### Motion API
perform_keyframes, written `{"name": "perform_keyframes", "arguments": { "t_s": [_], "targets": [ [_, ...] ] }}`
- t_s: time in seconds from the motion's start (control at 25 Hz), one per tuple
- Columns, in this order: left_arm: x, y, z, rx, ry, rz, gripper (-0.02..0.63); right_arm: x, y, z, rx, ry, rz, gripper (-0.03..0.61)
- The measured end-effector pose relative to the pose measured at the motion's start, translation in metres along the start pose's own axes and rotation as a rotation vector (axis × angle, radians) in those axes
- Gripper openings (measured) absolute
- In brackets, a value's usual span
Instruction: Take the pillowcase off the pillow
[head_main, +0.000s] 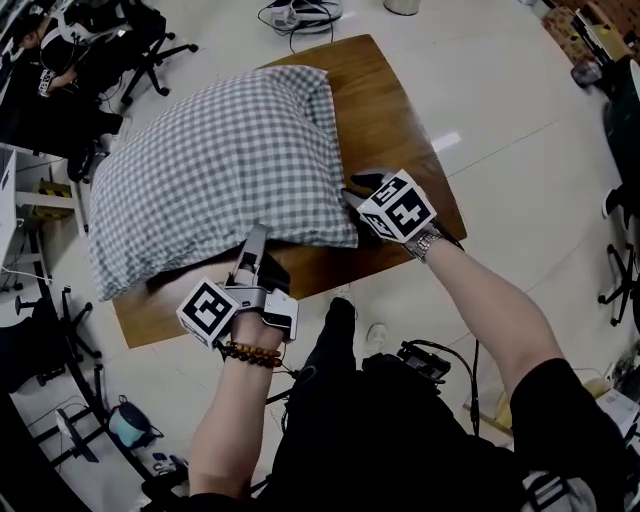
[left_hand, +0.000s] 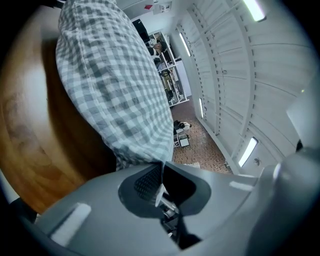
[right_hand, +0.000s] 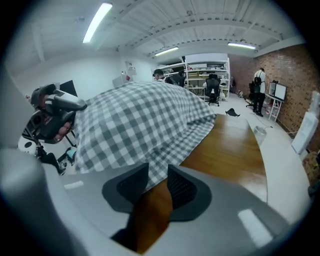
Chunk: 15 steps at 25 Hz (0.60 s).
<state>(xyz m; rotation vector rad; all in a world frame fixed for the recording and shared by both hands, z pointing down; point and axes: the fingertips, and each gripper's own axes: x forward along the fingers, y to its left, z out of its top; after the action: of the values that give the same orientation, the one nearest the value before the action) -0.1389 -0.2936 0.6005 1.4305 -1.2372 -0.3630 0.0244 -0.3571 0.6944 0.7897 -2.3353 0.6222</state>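
A pillow in a grey-and-white checked pillowcase (head_main: 220, 170) lies on a wooden table (head_main: 390, 120). My left gripper (head_main: 250, 252) is at the pillow's near edge. In the left gripper view its jaws (left_hand: 162, 166) are shut, and the hem of the pillowcase (left_hand: 110, 75) is pinched at their tips. My right gripper (head_main: 352, 192) is at the pillow's near right corner. In the right gripper view its jaws (right_hand: 157, 175) stand apart with a flap of the pillowcase (right_hand: 140, 120) hanging loosely between them. Bare wood (right_hand: 230, 145) shows through the gap. The pillow inside is hidden.
The pillow overhangs the table's left side, and the table's near edge (head_main: 300, 290) is close to my legs. Office chairs (head_main: 150, 50) and a person stand at the far left. Cables (head_main: 300, 15) lie on the floor beyond the table.
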Motion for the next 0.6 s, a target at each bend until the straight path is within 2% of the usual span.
{"name": "perform_keyframes", "arguments": {
  "t_s": [0.08,0.24,0.32,0.4,0.44,0.6],
  "targets": [
    [-0.002,-0.003,0.003,0.033,-0.004,-0.012,0.005,0.004,0.003,-0.003,-0.025,0.013,0.028,0.14],
    [0.001,-0.01,0.009,0.093,-0.006,-0.05,0.005,0.01,0.007,-0.014,-0.196,0.083,0.042,0.144],
    [0.001,-0.009,0.01,0.114,-0.002,-0.062,0.004,0.011,0.014,-0.012,-0.229,0.058,0.083,0.178],
    [0.0,-0.003,0.009,0.123,0.005,-0.048,0.003,0.01,0.02,-0.003,-0.206,-0.012,0.139,0.208],
    [0.0,0.001,0.009,0.121,0.008,-0.034,0.005,0.009,0.022,0.003,-0.183,-0.049,0.169,0.242],
    [0.001,0.012,0.006,0.106,0.018,0.008,0.005,-0.003,0.034,0.029,-0.038,-0.171,0.313,0.296]
  ]
}}
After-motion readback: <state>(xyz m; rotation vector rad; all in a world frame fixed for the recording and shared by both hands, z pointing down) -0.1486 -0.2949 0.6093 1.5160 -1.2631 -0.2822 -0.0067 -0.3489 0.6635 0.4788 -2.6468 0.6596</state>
